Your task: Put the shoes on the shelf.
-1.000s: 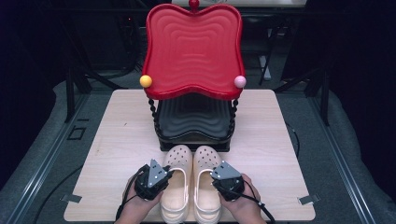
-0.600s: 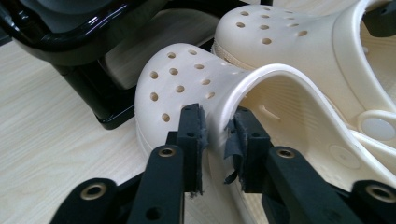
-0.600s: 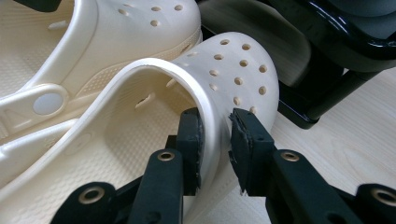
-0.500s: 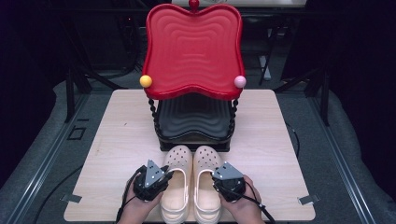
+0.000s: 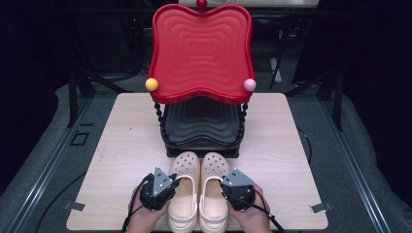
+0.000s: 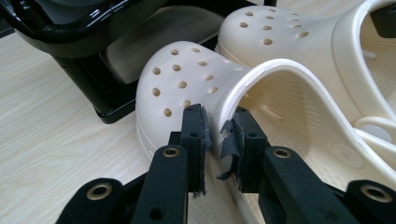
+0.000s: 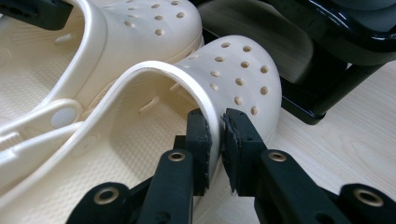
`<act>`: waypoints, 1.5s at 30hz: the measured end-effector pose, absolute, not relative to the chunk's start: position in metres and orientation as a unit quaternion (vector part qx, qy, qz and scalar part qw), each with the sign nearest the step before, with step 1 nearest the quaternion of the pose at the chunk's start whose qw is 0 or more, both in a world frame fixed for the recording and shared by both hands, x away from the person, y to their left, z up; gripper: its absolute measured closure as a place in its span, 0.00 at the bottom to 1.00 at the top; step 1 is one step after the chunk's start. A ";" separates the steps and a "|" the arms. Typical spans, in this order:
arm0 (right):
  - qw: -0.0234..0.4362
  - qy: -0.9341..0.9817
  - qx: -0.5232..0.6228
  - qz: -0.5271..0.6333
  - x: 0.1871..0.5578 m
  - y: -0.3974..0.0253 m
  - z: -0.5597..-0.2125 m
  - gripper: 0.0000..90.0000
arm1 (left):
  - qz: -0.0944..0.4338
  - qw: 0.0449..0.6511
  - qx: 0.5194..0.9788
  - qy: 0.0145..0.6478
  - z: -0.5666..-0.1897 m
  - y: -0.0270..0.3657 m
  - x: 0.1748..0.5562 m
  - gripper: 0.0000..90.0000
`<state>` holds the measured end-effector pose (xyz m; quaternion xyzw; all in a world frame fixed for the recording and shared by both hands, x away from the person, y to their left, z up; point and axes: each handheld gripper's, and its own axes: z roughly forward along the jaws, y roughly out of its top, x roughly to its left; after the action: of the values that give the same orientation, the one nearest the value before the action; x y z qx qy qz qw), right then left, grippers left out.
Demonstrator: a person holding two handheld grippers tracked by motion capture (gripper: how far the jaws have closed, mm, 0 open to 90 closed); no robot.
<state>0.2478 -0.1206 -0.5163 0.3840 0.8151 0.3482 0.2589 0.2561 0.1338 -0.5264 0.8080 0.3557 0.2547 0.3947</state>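
Two cream perforated clogs lie side by side at the table's front, toes toward a two-tier stand. My left gripper [image 5: 158, 187] sits at the outer side of the left clog [image 5: 187, 167]. In the left gripper view the jaws of this gripper [image 6: 218, 135] pinch the rim of the left clog [image 6: 187, 79] at its opening. My right gripper [image 5: 237, 189] sits at the outer side of the right clog [image 5: 214, 167]. In the right gripper view, that gripper [image 7: 217, 135] is shut on the side wall of the right clog [image 7: 238, 70].
The stand has a red wavy top tray [image 5: 201, 48] and a black lower tray [image 5: 201, 124], right behind the clog toes. A yellow ball [image 5: 151, 84] and a pink ball [image 5: 249, 85] mark its front corners. Bare wooden table [image 5: 126, 141] extends to both sides.
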 end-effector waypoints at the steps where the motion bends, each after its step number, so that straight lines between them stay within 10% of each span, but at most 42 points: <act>1: 0.260 0.814 0.385 0.350 0.247 -0.120 -0.516 0.91 | 0.255 0.395 0.808 0.356 -0.526 0.134 0.256 0.87; 45: 0.300 0.787 0.348 0.412 0.217 -0.125 -0.433 0.91 | 0.299 0.444 0.780 0.325 -0.442 0.149 0.230 0.89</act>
<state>0.2174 -0.1245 -0.4334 0.3478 0.7869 0.4124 0.2995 0.2299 0.1491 -0.4417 0.7798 0.3251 0.2990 0.4437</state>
